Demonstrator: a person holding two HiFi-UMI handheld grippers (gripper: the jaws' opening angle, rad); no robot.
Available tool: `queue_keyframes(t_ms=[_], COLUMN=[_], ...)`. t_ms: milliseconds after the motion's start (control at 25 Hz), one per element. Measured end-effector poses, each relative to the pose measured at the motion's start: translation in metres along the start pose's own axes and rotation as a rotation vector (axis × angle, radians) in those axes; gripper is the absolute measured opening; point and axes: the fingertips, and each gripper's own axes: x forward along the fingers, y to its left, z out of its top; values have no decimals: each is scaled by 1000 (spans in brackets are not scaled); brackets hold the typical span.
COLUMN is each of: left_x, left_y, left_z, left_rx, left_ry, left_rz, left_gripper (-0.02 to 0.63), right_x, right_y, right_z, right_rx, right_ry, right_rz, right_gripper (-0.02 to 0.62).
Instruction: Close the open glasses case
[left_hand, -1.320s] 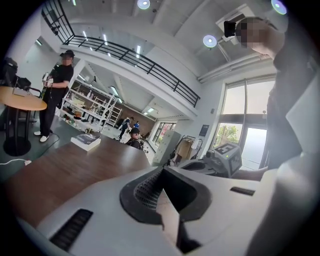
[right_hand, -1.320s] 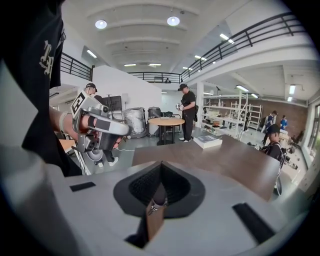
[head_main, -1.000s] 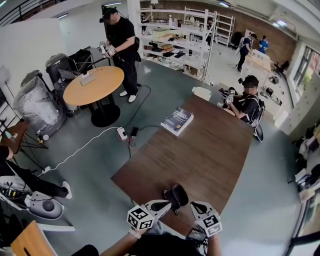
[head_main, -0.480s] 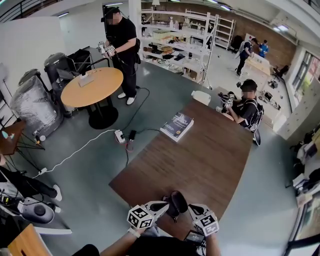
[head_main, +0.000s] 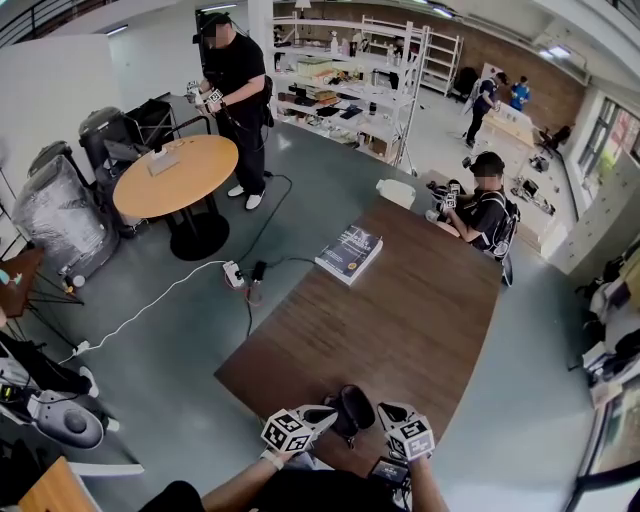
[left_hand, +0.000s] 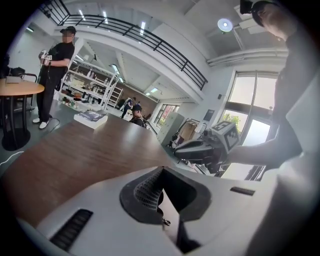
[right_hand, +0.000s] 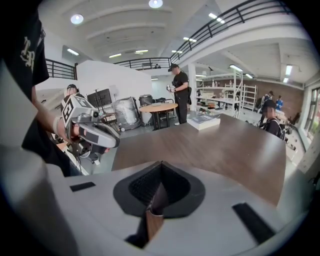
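At the 6 o'clock edge of the brown table (head_main: 400, 320) lies the dark glasses case (head_main: 352, 406), between the two tongs. It is too small here to tell whether its lid is up. The left tongs (head_main: 322, 413) point at it from 9 o'clock and the right tongs (head_main: 392, 411) from 3 o'clock. Both tips are just beside it, but I cannot tell whether they touch.

In the left gripper view the jaws are pressed together with nothing between them. The right gripper view shows the same, with only a thin slit where the table's wood shows through. Neither of those views shows the case.

Farther off, at 12 o'clock from the case, a book (head_main: 349, 250) lies by the table's far left edge. At 1 o'clock a seated person (head_main: 487, 210) is at the far end. Beyond, at 11 o'clock, a standing person (head_main: 236, 85) is beside a round table (head_main: 180, 172).
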Motion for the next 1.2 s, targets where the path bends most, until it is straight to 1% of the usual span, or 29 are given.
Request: queue_keyframes(t_ms=[120,320,520,640,760,920,1040,1200], left_x=[9,28,49,59,70,83,90,87], left_y=[8,20,24,26,26,42,50,58], left_z=[-14,-34,-51,-64,-74,-74,-80,-89], left_rx=[-1,4,-4,-18,-58,-113,-144,-202], left_ry=[44,135,208,249,265,268,287,310], left_rz=[-14,-27,-63,-75,-86,-74,-51,-25], left_gripper=[6,6,6,6,6,6,6,6], right_x=[11,32,44,47,48,55,59,72], right_y=[-2,-2,-18,-29,-38,-57,-69,-63], right_z=[-12,-32,-44,-55,-70,-78,-87,-103], right_rx=[-6,-27,1,39,67,74,130,207], right_ry=[50,135,172,186,205,219,222,251], right_rz=[9,76,71,55,36,-5,-29,-10], right_gripper=[-13,-13,-13,-13,-14,-12,-14,-12])
